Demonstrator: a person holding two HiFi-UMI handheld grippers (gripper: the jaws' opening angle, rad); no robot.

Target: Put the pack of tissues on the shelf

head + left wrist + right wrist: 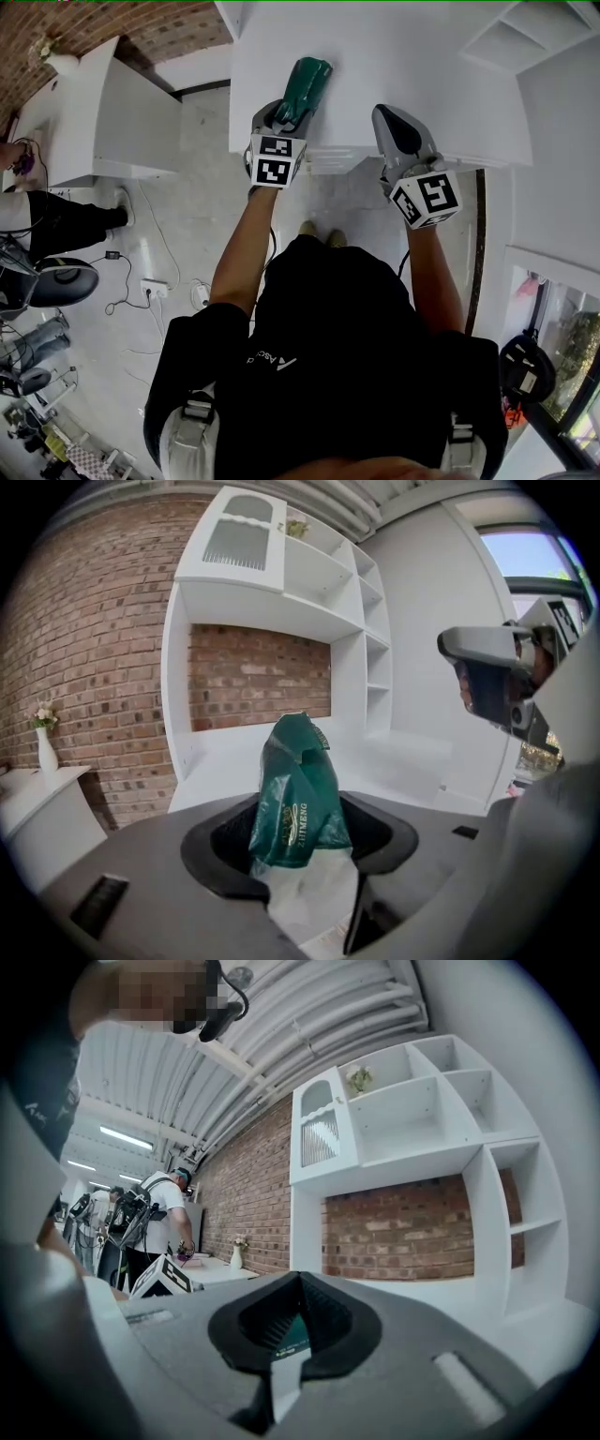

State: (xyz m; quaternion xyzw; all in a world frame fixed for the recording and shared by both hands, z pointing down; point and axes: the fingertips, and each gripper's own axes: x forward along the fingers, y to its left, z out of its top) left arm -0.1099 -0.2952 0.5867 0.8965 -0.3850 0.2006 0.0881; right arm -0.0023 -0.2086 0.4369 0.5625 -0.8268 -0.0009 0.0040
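The pack of tissues [307, 86] is a green plastic-wrapped pack. It stands up out of my left gripper [286, 117], whose jaws are shut on its lower part, above the white counter [403, 47]. In the left gripper view the pack [295, 799] rises between the jaws of that gripper [300, 832], crumpled at the top, in front of the white shelf unit [281, 592]. My right gripper [405, 131] hovers beside it to the right, jaws together and holding nothing. The right gripper view shows its jaws [295, 1312] meeting at the tip, with the shelf unit [422, 1119] ahead.
A low white cabinet [103, 112] stands at the left, with a white vase [45, 747] on it. A person [37, 216] stands by it at the far left. Cables and a power strip [150, 286] lie on the floor. A brick wall [94, 649] backs the shelf.
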